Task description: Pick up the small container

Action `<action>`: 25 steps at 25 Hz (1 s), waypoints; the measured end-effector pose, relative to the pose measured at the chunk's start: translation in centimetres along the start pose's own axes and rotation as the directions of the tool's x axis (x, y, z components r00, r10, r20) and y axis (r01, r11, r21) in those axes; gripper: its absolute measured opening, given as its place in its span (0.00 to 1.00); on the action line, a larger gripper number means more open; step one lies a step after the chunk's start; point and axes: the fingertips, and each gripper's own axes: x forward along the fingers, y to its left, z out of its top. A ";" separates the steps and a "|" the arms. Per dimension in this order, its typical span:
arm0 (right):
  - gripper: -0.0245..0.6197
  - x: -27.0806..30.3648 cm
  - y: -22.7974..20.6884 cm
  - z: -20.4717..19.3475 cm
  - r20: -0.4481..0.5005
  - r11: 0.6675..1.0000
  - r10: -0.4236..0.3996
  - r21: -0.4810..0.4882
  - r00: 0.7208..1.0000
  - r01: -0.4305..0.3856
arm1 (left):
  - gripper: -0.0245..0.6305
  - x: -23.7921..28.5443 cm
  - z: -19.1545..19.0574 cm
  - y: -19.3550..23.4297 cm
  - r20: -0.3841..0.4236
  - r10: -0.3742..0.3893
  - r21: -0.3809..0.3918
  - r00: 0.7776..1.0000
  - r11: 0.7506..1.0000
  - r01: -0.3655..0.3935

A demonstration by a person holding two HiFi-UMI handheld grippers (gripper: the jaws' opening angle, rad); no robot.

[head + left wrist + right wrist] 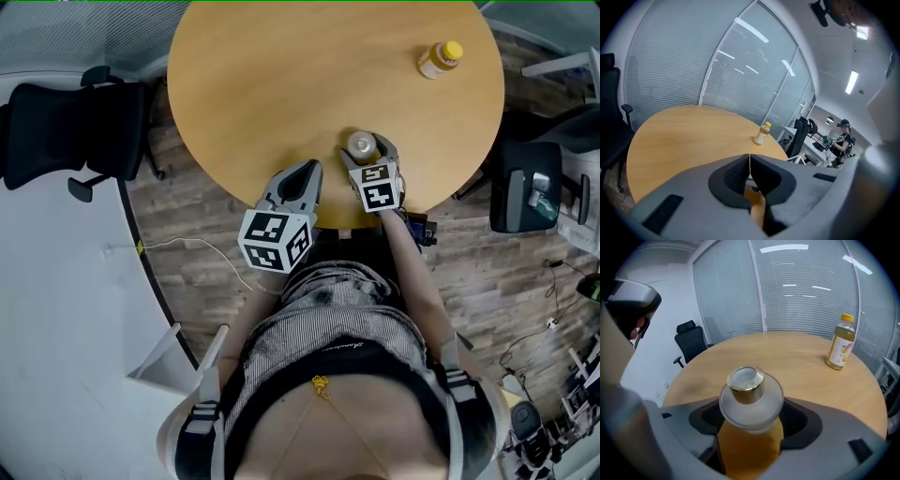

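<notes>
Frosted-glass small container (362,144) w/ a shiny metal-coloured cap stands upright on the round wooden bench (262,84), close to the edge nearest the person; its base rests on the wood. Right gripper (368,150) tilts down over it, jaws spread wide, one on each side of the container's round body; the container sits right between the pads, w/ no clamping visible. Left gripper (302,173) is just beside it, to the left, at the bench edge, pointing across the bench; jaws pressed together, only a thin slit between the pads, nothing in them. On the far right of the bench, well apart from both grippers, stands a pale bottle (439,59) w/ a yellow cap, upright. Black office chair (66,131) stands off the bench's left side.
</notes>
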 end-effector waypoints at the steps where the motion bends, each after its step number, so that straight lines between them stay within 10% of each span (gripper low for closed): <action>1: 0.55 0.1 -0.1 0.1 0.005 1.000 -0.002 0.006 1.000 0.002 | 0.07 0.0 0.0 0.0 0.000 -0.002 0.001 1.000 1.000 0.002; 25: 0.55 0.6 -0.5 0.9 0.146 0.987 -0.157 0.052 0.977 0.151 | 0.07 -1.2 -0.9 0.6 -0.013 -0.027 0.011 1.000 1.000 0.027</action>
